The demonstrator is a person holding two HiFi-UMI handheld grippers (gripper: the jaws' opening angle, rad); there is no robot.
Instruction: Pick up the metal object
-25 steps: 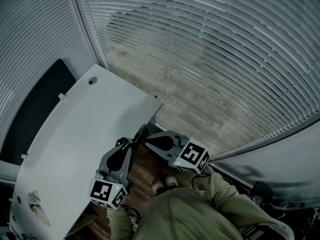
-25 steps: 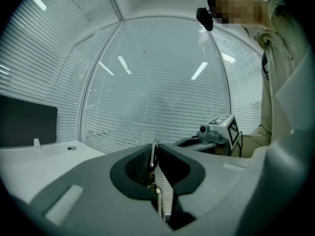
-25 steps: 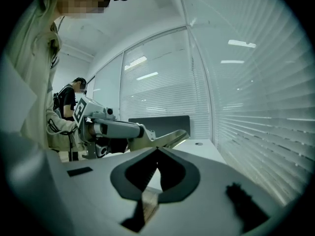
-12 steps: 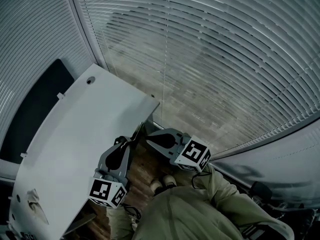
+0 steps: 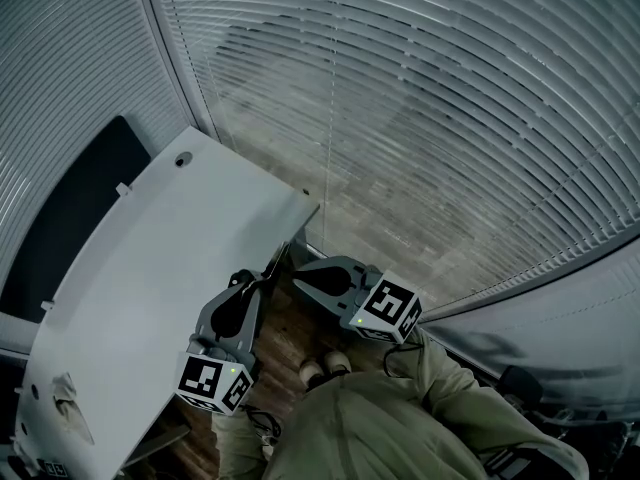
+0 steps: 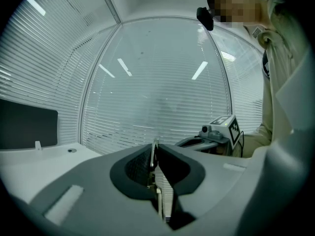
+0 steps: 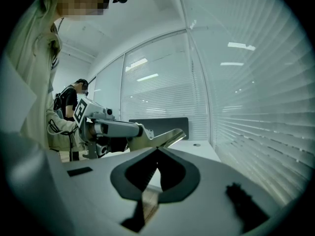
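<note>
The left gripper's (image 6: 155,157) jaws stand narrow, clamped on the metal object (image 6: 155,145), a thin flat strip gripped edge-on that pokes out past the tips. From the right gripper view the strip (image 7: 171,137) shows as a shiny blade slanting upward out of those jaws, held in the air beside the white table's (image 5: 150,268) near corner. The right gripper (image 7: 157,150) has its tips together with nothing between them, just beside the strip but not touching it. Slatted blinds (image 5: 450,118) fill the wall ahead.

The thin, shiny metal object (image 7: 170,136) juts forward edge-up, clamped in the left hand-held gripper (image 6: 156,152).
</note>
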